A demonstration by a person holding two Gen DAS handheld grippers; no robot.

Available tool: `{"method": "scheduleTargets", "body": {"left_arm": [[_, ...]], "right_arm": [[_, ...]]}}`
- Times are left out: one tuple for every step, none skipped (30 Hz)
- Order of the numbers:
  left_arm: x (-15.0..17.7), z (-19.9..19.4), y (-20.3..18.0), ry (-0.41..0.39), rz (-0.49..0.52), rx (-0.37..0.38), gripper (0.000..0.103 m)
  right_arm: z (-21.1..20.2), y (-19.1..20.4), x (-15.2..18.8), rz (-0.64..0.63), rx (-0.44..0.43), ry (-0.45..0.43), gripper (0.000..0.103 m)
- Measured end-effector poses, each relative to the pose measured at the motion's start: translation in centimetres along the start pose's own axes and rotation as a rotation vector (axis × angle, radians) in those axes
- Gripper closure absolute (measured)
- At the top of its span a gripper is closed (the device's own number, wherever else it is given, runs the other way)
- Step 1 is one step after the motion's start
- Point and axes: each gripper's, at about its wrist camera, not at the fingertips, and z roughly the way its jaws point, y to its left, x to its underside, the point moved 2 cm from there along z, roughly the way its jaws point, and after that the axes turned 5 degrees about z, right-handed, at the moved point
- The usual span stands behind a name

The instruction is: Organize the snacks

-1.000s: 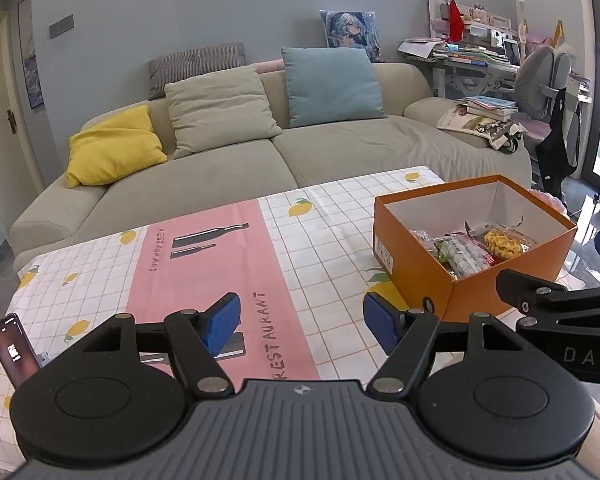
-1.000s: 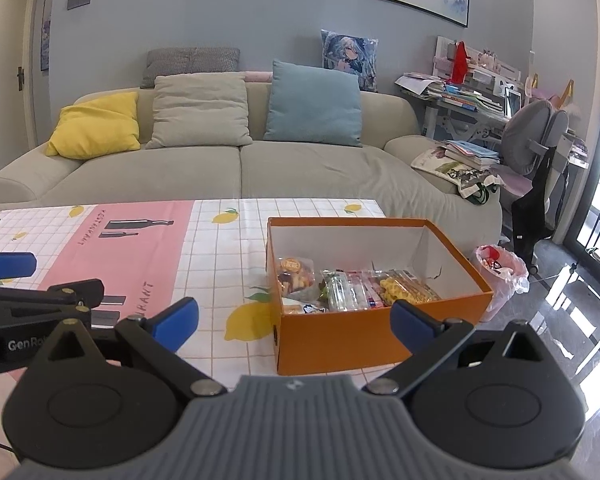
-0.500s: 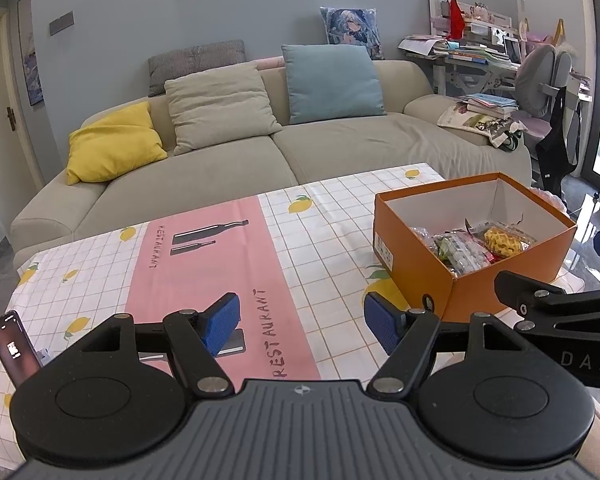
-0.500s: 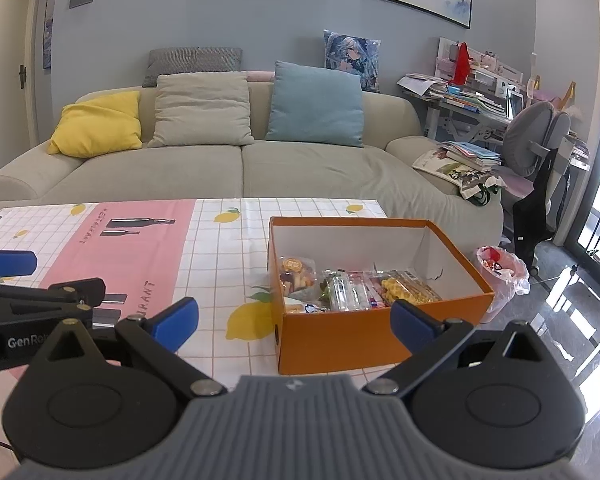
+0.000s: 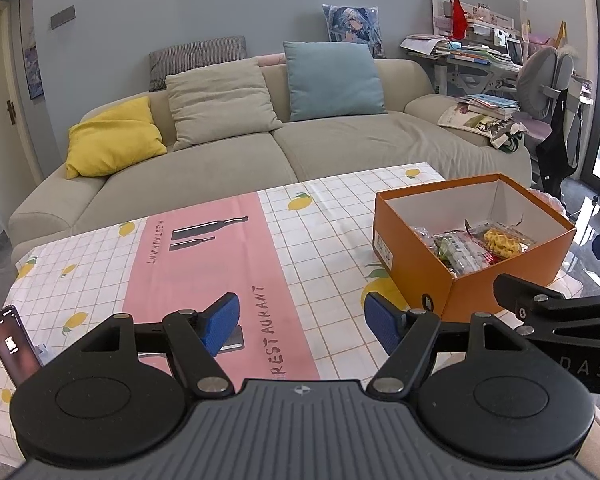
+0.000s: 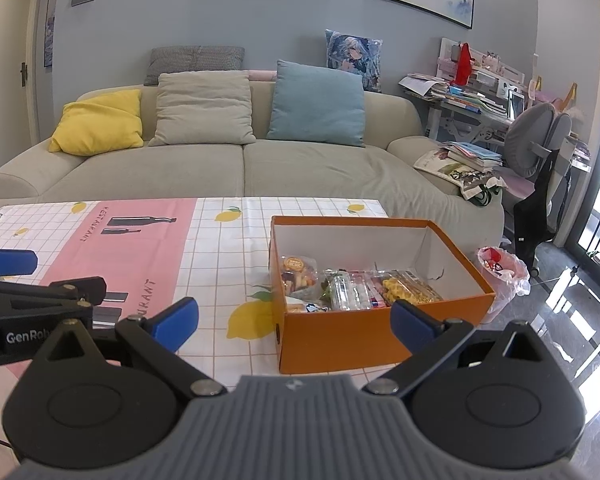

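Left claw (image 5: 302, 322) hangs over the near edge of the bench, its blue pads spread wide with nothing between them, only the pink strip of the tablecloth (image 5: 204, 252) showing through the gap. Right claw (image 6: 294, 318) sits just beside it on the right, jaws equally far apart and empty, pointed at the near wall of the orange cardboard box (image 6: 356, 344). Each claw shows at the edge of the other's view, close together but not touching.

The box stands on the right end of the bench (image 6: 228, 248), lid off, white inside. The snacks lie in its near half: a clear tub of mixed nuts (image 6: 296, 276) at the left, clear-wrapped packets (image 6: 346, 290) in the middle, a bag of yellow crisps (image 6: 408, 290) to the right (the far half of the box floor is hidden by its wall in the left view).

A phone (image 5: 14, 350) stands propped at the bench's near left corner, screen lit. Beyond the bench runs a beige sofa (image 6: 236, 168) with yellow, beige and blue cushions.
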Motion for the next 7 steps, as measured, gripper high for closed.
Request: {"method": "scheduleTargets", "body": {"left_arm": [[-0.02, 0.01, 0.05, 0.0, -0.001, 0.001, 0.019], [0.0, 0.0, 0.04, 0.001, -0.002, 0.002, 0.019], [-0.03, 0.01, 0.07, 0.0, -0.003, 0.003, 0.019], [-0.05, 0.05, 0.12, 0.0, -0.007, 0.007, 0.019], [-0.07, 0.08, 0.15, -0.003, -0.012, 0.008, 0.019], [-0.06, 0.08, 0.16, -0.003, -0.013, 0.007, 0.018], [-0.1, 0.12, 0.17, -0.001, -0.015, 0.005, 0.018]], "right_arm": [[0.02, -0.04, -0.04, -0.002, -0.001, 0.001, 0.003], [0.1, -0.09, -0.06, -0.004, -0.003, 0.001, 0.004], [0.09, -0.06, -0.07, -0.005, -0.004, 0.001, 0.004], [0.08, -0.01, -0.08, -0.006, -0.006, 0.001, 0.003], [0.12, -0.03, -0.1, -0.007, -0.007, 0.001, 0.003], [0.12, 0.03, -0.09, -0.009, -0.007, 0.002, 0.004], [0.19, -0.11, -0.15, -0.011, -0.008, 0.002, 0.004]]}}
